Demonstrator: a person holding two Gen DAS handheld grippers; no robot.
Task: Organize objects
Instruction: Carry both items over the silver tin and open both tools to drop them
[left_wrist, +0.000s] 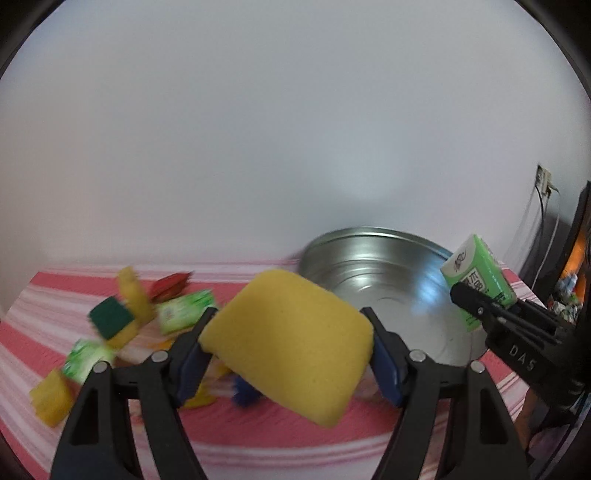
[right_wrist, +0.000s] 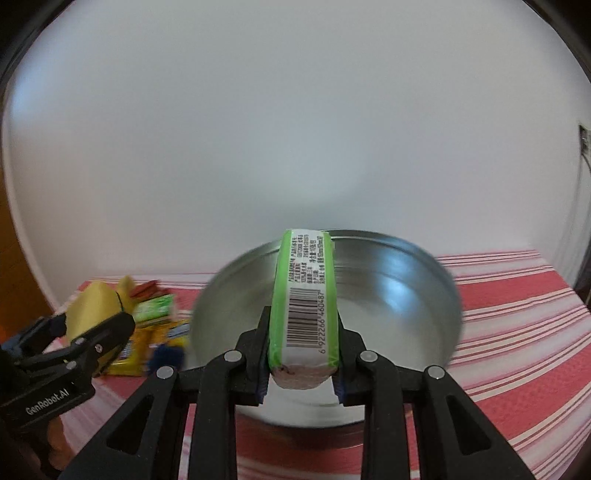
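My left gripper (left_wrist: 291, 328) is shut on a yellow sponge (left_wrist: 291, 343) and holds it above the table, left of a round metal basin (left_wrist: 373, 258). My right gripper (right_wrist: 303, 332) is shut on a green tissue pack (right_wrist: 304, 295) held over the basin (right_wrist: 406, 295). The right gripper with its pack (left_wrist: 476, 280) shows at the right in the left wrist view. The left gripper with the sponge (right_wrist: 92, 310) shows at the left in the right wrist view.
A pink and white striped cloth (left_wrist: 258, 432) covers the table. A pile at the left holds green tissue packs (left_wrist: 184, 310), green-backed yellow sponges (left_wrist: 114, 321), a red packet (left_wrist: 170, 284) and yellow snack bags (right_wrist: 133, 354). A white wall stands behind.
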